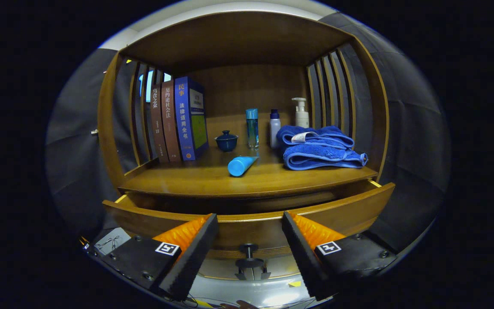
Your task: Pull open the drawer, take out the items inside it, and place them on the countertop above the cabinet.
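Cabinet [247,43] before me, its drawer [251,216] pulled a little way out under the countertop [212,178].

I see the drawer front just ahead of my gripper [250,229], whose fingers stand wide apart and grip nothing; the drawer knob [249,256] sits between them, untouched, and I cannot see into the drawer. On the countertop, a folded blue towel [317,150] lies at the right edge and three upright books [178,120] stand at the left edge. Near the back stand a pump bottle [301,112], a white bottle [275,128] and a clear blue bottle [252,127]. A blue tube [241,165] lies toward the front edge, a small lidded cup [226,140] behind it.
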`<state>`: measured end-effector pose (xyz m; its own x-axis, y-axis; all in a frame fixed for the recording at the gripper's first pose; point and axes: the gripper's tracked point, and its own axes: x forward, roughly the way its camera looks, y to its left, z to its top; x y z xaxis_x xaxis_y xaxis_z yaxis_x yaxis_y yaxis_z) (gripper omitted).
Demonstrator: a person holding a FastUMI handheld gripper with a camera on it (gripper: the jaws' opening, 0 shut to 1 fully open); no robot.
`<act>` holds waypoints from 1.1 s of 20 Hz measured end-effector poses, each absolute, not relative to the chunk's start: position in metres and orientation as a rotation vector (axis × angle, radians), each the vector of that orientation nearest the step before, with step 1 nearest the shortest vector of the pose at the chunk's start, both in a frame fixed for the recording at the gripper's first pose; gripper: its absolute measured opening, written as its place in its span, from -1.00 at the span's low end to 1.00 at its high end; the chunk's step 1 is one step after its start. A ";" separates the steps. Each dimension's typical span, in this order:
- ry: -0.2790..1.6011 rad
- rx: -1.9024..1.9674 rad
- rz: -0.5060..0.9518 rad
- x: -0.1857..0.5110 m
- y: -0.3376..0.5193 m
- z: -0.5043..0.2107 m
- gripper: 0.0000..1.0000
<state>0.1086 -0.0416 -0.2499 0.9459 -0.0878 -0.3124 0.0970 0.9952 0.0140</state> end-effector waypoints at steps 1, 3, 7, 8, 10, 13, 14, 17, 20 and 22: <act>0.316 0.032 -0.096 0.115 -0.042 -0.251 1.00; 0.315 0.034 -0.097 0.126 -0.042 -0.251 1.00; 0.311 0.027 -0.105 0.137 -0.043 -0.250 1.00; 0.308 0.024 -0.106 0.140 -0.043 -0.252 0.99; 0.301 0.033 -0.108 0.139 -0.043 -0.252 0.99; 0.295 0.026 -0.108 0.139 -0.043 -0.251 0.99; 0.297 0.027 -0.107 0.139 -0.043 -0.252 1.00; 0.302 0.020 -0.107 0.139 -0.043 -0.252 0.99; 0.314 0.021 -0.108 0.139 -0.042 -0.252 0.99; 0.328 0.017 -0.107 0.139 -0.042 -0.251 0.99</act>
<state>0.1387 -0.0421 -0.2509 0.9412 -0.1024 -0.3220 0.1079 0.9942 -0.0008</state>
